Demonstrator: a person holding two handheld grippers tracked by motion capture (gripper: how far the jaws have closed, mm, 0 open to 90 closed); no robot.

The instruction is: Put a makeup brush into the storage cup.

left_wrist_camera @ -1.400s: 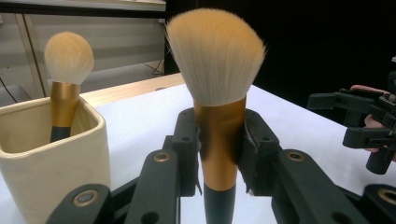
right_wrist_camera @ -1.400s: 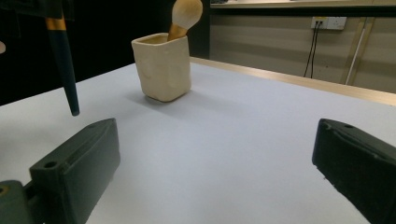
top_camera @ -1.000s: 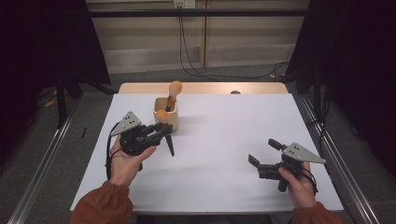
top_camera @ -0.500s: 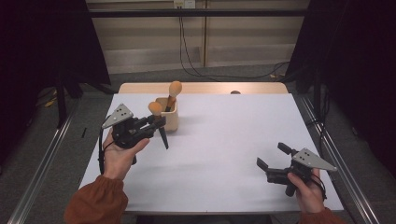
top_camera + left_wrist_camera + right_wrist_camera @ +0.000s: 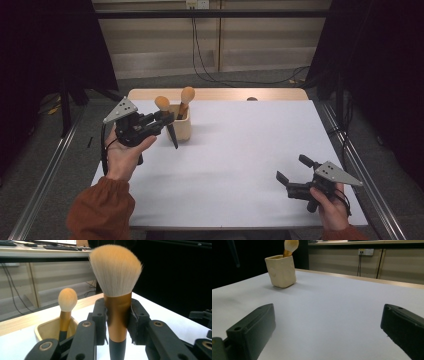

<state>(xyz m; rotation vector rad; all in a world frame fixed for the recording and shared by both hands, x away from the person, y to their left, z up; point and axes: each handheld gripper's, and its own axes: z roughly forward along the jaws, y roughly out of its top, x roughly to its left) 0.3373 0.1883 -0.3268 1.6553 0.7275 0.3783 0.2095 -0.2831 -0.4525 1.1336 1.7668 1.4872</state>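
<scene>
While the left claw (image 5: 167, 121) pinches the makeup brush (image 5: 117, 297) by its copper ferrule, bristles up and black handle hanging down, the step in hand reads as dropping that brush into the cream holder cup (image 5: 183, 129) at the far left of the bench (image 5: 240, 165). To do it well: bring the handle tip over the cup's mouth first, keep the brush near upright, and lower it into the free side, clear of the second brush (image 5: 186, 96) that leans in the cup already (its head rises above the rim). Release only once the handle is well inside, or the brush may tip out over the rim; the cup looks light and could shift if knocked. In the high view the held brush hangs just in front of the cup, tilted a little, its tip above the bench surface and not inside. Brush appearance: a dense domed head, tan at the crown fading to pale at the base, a shiny copper ferrule, a matte black handle. Right claw (image 5: 295, 176) spread and empty, low over the near right of the bench, well apart from the cup.
</scene>
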